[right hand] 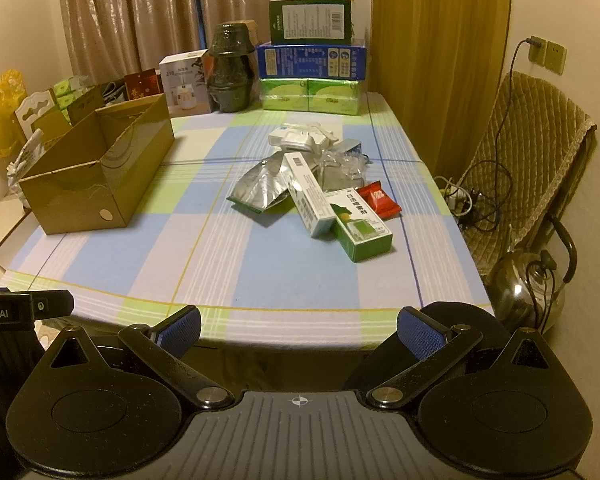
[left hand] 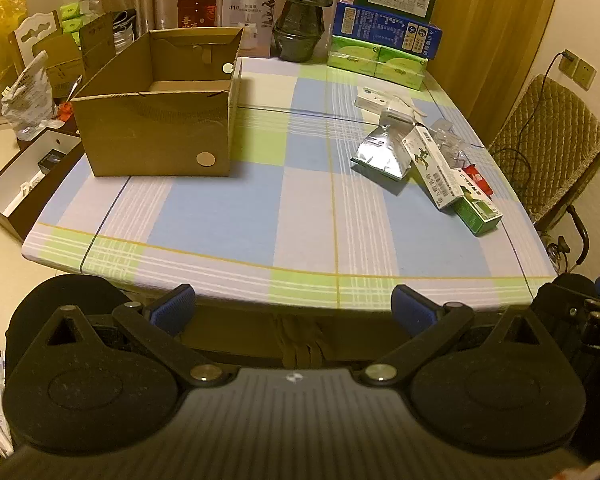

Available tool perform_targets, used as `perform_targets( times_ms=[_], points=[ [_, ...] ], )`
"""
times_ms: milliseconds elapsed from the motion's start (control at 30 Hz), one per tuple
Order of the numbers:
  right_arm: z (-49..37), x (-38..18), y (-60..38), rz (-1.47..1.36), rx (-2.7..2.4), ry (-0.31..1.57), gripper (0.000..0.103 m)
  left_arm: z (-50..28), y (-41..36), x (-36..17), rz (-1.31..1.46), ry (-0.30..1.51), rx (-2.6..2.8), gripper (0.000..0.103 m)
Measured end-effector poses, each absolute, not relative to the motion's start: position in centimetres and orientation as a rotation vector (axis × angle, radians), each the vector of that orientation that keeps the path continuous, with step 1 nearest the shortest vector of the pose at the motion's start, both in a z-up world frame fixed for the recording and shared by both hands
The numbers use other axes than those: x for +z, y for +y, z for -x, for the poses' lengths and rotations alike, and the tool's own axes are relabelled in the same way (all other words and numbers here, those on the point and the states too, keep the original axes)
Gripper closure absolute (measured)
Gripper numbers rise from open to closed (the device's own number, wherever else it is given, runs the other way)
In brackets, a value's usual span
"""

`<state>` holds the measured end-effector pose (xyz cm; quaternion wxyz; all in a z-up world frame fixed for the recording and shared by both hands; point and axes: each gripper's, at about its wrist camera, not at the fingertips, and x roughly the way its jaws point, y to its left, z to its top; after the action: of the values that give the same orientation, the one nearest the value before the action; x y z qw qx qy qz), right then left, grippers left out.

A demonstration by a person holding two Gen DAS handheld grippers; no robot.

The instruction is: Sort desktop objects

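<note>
The left tool [left hand: 294,308] hangs at the near edge of the surface [left hand: 220,216], its blue-padded jaws spread wide with nothing between them. The right tool [right hand: 299,330] hangs at the same near edge, its jaws equally wide and bare.

Ahead of the left tool and off to its left stands an open cardboard box [left hand: 156,120], upright on the checked cloth. From the right tool the same cardboard box [right hand: 100,172] lies ahead and to the left.

The things to sort lie in a loose heap straight ahead of the right tool, well apart from both tools. Nearest is a green carton [right hand: 362,230]. A long white carton [right hand: 309,200] leans across the heap, touching the green one. A silver foil pouch [right hand: 262,188] lies to its left, and a small red packet [right hand: 380,200] sits just right of the green carton. Crumpled clear wrapping [right hand: 342,168] and a white plastic piece [right hand: 300,138] lie behind them.

From the left tool, this heap sits ahead and to the right.
</note>
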<state>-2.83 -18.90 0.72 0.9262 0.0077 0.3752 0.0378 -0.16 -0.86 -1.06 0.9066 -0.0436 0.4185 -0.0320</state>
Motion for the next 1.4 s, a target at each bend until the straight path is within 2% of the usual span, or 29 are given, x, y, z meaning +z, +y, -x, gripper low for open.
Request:
perform_targets(
  times_ms=[867,1400],
  points=[
    [1.4,-0.5,-19.9,-0.033,0.071,0.803,0.002,-0.8,-1.9,-1.8,0.085,0.890,-0.095,0.001],
    [-4.0,-1.7,-23.1,-0.010,0.080,0.795,0.002,-6.1,-4.1,-2.5,0.089,0.916,-0.153,0.001]
  ],
)
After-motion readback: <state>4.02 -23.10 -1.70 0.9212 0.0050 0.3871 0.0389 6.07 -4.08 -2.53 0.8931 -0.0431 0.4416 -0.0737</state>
